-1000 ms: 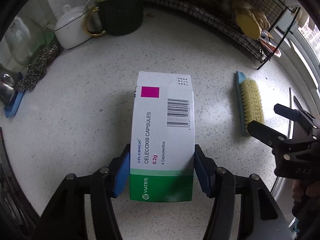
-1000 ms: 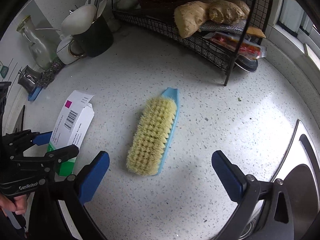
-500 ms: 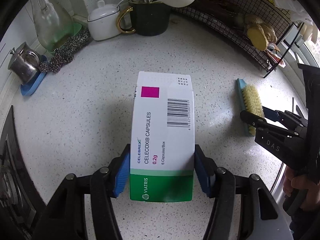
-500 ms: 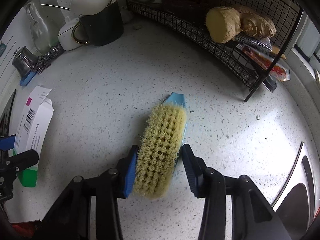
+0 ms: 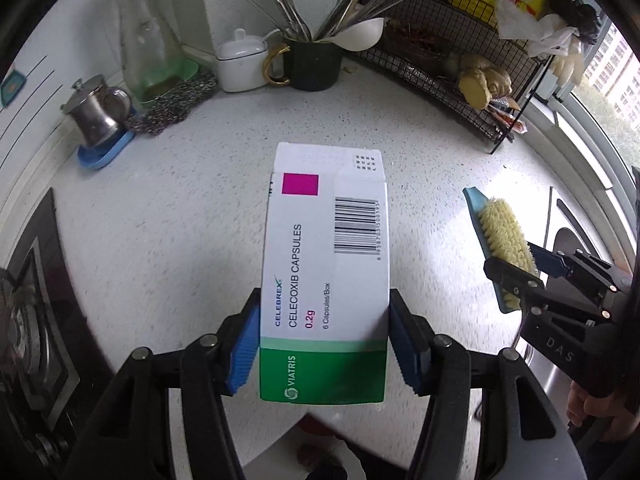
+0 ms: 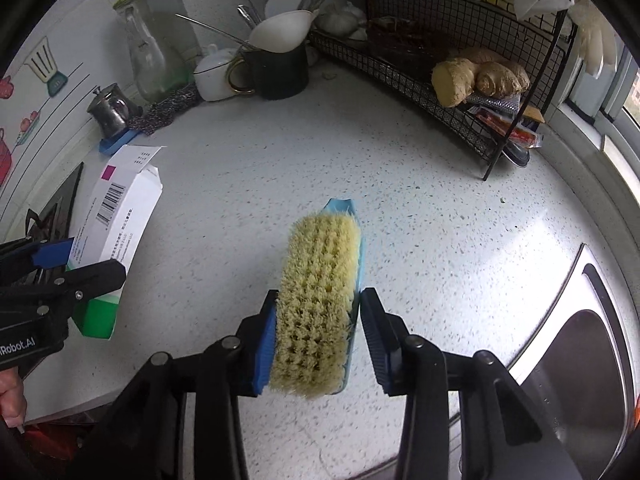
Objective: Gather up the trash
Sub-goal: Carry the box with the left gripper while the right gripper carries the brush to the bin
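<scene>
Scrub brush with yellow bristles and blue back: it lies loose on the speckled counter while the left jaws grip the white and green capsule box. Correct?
Not quite. The scrub brush with yellow bristles and blue back is clamped in the right gripper, as the right wrist view shows. The left gripper does grip the white and green capsule box.

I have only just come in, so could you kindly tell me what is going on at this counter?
A person is collecting trash with two handheld grippers. The left gripper is shut on a Celebrex celecoxib capsule box, held above the speckled countertop. The right gripper is shut on a blue-backed scrubbing brush with yellow bristles, near the steel sink. Both items appear lifted off the counter.
</scene>
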`<action>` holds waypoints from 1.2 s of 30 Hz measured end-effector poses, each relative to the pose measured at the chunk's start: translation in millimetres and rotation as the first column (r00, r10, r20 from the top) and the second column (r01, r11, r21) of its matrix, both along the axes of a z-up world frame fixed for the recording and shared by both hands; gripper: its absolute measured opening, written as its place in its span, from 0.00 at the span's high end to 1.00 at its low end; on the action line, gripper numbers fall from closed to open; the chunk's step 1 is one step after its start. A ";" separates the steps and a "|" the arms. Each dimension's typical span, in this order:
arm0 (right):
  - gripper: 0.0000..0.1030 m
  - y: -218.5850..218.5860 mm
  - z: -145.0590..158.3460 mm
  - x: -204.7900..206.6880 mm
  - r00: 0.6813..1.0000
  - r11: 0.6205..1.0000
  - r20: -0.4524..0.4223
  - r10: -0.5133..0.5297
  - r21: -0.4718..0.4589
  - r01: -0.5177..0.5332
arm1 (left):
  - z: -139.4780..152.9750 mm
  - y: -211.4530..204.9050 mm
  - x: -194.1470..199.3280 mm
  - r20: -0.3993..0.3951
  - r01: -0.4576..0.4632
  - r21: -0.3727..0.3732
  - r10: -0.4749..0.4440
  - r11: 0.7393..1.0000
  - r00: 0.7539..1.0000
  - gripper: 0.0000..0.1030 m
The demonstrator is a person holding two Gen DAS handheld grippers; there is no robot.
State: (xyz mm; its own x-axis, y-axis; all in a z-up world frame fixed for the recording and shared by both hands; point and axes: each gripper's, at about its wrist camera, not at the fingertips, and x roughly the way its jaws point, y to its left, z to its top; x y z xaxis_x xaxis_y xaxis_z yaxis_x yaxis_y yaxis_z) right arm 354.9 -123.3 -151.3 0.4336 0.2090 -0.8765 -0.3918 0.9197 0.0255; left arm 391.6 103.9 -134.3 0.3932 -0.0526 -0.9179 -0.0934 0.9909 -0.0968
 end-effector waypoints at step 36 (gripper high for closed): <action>0.78 45.0 -4.9 -283.9 0.991 0.990 -0.011 0.137 -0.019 -0.137 | -25.6 0.3 -322.1 -0.053 -0.019 -0.087 0.014 0.996 0.998 0.45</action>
State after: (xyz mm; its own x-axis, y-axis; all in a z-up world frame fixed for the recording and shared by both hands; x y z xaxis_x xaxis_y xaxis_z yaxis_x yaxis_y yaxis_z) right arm 71.0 -78.3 -156.1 0.3932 0.2490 -0.8851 -0.5140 0.8577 0.0129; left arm 69.5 104.2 -159.9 0.3465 -0.1270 -0.9294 -0.1171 0.9772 -0.1772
